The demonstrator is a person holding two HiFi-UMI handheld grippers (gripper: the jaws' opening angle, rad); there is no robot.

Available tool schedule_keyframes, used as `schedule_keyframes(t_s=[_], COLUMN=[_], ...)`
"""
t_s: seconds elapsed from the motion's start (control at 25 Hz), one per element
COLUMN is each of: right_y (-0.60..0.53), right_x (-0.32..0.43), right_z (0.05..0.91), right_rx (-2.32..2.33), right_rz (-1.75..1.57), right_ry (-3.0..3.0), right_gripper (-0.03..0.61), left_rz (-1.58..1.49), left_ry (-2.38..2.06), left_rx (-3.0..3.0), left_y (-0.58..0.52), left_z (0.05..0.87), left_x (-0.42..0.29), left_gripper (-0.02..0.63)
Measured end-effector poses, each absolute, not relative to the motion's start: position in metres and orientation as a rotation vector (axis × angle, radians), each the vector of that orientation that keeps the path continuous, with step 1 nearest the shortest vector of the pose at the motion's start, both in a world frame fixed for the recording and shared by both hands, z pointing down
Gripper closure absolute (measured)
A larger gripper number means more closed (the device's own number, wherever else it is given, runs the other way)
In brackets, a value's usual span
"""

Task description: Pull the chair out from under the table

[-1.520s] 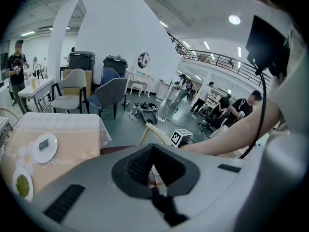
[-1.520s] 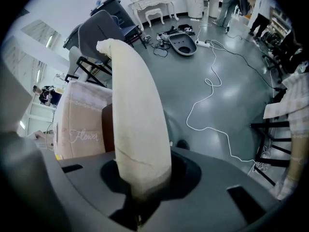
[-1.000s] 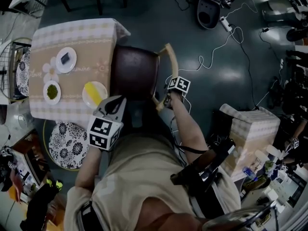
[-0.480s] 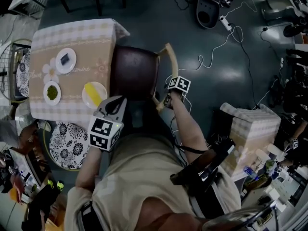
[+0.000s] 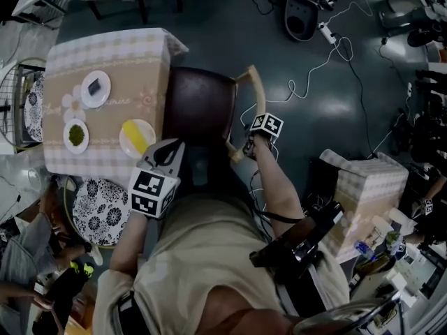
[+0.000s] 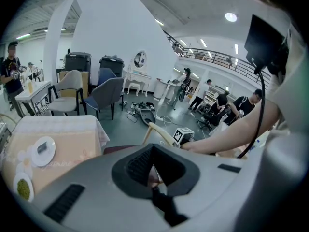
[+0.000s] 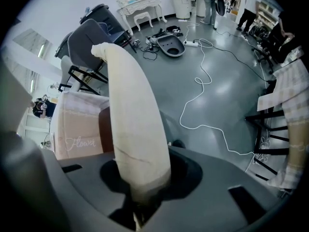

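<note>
The chair (image 5: 201, 107) has been shifted a little to the right since a second ago. Its dark seat shows slightly more clear of the table (image 5: 112, 47), and the pale backrest (image 5: 253, 93) has swung a touch further right. The right gripper (image 5: 244, 147) has travelled with it. This is taken as the pull being under way but only just begun, as the seat's left edge is tucked against, and perhaps under, the hanging checked cloth.

The right gripper is clamped partly open on the near end of the backrest – in the right gripper view the pale rail is seen rising straight out from between its jaws. The left gripper (image 5: 166, 153) has not been moved. It is held over the near right corner of the table, beside the seat, with its jaws apparently drawn together and nothing gripped. A person has also come into sight at the near left corner, cut off by the frame.

Much is concealed. The chair's legs are hidden beneath the seat and the operator's body, so any snag on the floor cannot be checked. How far the seat reaches under the cloth cannot be made out. The right jaws' pads are covered by the rail itself, and the left jaws' tips are lost in a dark recess – their closure is judged rather than plainly seen.
</note>
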State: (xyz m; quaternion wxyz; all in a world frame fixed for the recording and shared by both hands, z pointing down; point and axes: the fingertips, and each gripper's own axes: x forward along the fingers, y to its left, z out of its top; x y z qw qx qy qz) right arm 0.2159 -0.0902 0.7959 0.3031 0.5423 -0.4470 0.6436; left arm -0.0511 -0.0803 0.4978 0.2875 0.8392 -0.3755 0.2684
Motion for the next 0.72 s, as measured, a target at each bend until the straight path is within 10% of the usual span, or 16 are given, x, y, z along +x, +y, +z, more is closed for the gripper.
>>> schedule_keyframes(t_s=[0.72], right_y=[-0.0901], right_x=[0.2225], right_z=[0.7941], right_rx=[1.441], right_rz=[1.686], right_ry=[-1.178], right_gripper=[0.471], left_rz=[0.713], left_ry=[-0.993], left_rx=[2.235], left_y=[-0.0723], left_z=[0.5016], left_x=[-0.0593], left_gripper=[0.607])
